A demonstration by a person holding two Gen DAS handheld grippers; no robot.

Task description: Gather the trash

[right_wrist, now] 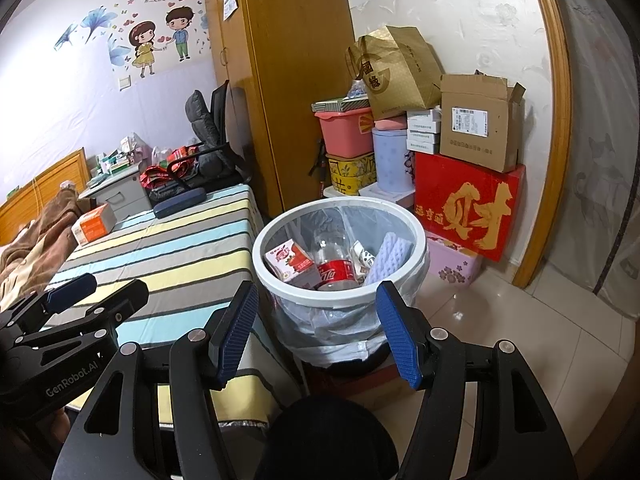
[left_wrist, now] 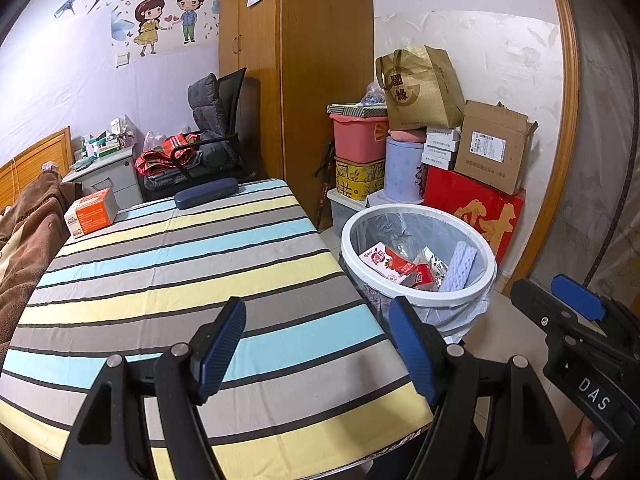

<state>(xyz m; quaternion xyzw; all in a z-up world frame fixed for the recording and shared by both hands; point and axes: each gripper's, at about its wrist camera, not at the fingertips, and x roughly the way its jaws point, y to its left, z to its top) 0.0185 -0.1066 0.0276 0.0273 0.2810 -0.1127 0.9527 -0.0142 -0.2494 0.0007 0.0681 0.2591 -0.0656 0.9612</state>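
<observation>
Striped cloth in blue, yellow and grey covers the table (left_wrist: 168, 280) that fills the foreground, with a wooden wardrobe (left_wrist: 296, 64) and a stack of boxes against the far wall; just beside the table's right edge stands the white-rimmed bin (right_wrist: 340, 300), lined with a clear bag. Inside the bin lie a strawberry drink carton (right_wrist: 290, 262), a clear bottle with a red label (right_wrist: 334, 264), a white foam sleeve (right_wrist: 390, 256) and some smaller wrappers that are hard to make out; so most of the collecting looks done. Left on the table, at its far end, are an orange box (left_wrist: 92, 212) and a dark blue case (left_wrist: 206, 198), well apart from both tools; whether either counts as trash cannot be told, and they may simply belong there; the near part of the cloth shows no litter. The left gripper (left_wrist: 316, 350) hangs over the near table edge with its fingers spread and nothing between them; the right gripper (right_wrist: 318, 334) points toward the bin, fingers likewise spread and holding nothing. My judgement is that the task is at or near its end, with at most the orange box to carry over.
</observation>
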